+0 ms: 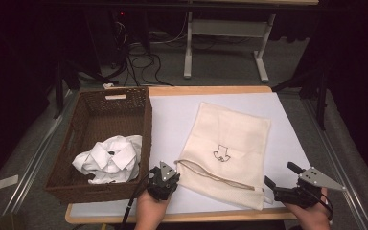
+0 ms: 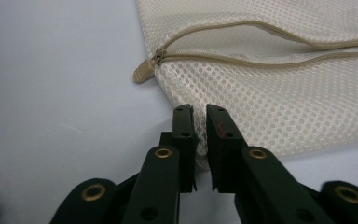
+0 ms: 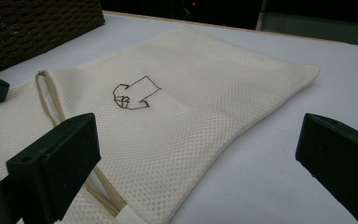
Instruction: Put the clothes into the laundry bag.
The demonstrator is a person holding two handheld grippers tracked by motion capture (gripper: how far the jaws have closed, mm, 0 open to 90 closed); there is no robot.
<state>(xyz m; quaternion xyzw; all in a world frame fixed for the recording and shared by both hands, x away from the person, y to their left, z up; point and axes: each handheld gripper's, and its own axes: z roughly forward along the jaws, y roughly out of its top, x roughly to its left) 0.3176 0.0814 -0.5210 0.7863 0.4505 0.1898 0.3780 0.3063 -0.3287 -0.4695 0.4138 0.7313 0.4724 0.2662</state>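
Left gripper (image 2: 200,114) pinches the cream mesh zip-up laundry bag (image 1: 227,148) at its near-left corner, below the zipper pull (image 2: 142,72); the bag runs away toward the table's far edge. Right gripper (image 1: 280,178) gapes empty, beside the near-right corner.

Your left hand-held gripper (image 1: 165,178) sits in narrow strip of bare counter (image 1: 172,115) between wicker basket (image 1: 146,129) and mesh bag (image 1: 230,143). Basket wall stands tall just beside you on left, blocks sideways sweep; go over rim. Crumpled white shirt (image 1: 110,160) fills basket's near half, far half open. Bag lies flat, low, passable from above. Your right hand-held gripper (image 1: 283,181), jaws wide, has bare counter strip along bag's right edge, running to far counter edge. Counter beyond bag also free.
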